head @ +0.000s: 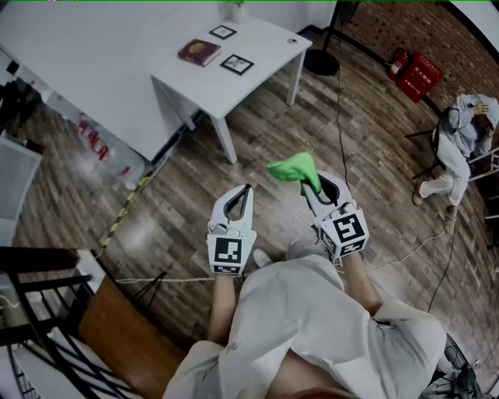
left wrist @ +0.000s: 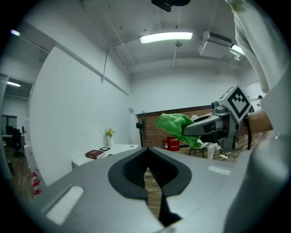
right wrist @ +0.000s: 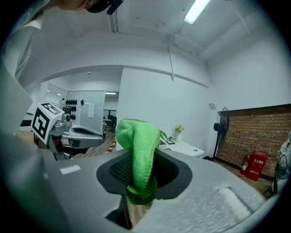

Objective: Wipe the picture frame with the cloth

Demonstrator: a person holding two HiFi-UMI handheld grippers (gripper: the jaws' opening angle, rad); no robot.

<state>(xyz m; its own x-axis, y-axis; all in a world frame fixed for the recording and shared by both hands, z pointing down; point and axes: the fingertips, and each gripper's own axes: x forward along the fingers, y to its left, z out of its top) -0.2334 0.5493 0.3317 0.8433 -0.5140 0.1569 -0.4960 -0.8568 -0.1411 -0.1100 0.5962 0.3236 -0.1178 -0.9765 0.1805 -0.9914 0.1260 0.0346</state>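
Two dark picture frames (head: 237, 64) (head: 223, 32) lie on the white table (head: 257, 47) far ahead, next to a red book (head: 199, 52). Both grippers hang over the wood floor, well short of the table. My right gripper (head: 313, 187) is shut on a green cloth (head: 295, 167), which bunches above its tips; in the right gripper view the cloth (right wrist: 138, 154) hangs between the pads. My left gripper (head: 247, 188) is shut with nothing in it, its jaws meeting in the left gripper view (left wrist: 146, 152). There the cloth (left wrist: 175, 124) shows to the right.
A small vase (head: 236, 11) stands at the table's far edge. A person sits on a chair (head: 466, 132) at the right, near red fire extinguishers (head: 413, 75). A fan base (head: 321, 62) and cables lie on the floor. A black rack (head: 39, 312) stands at lower left.
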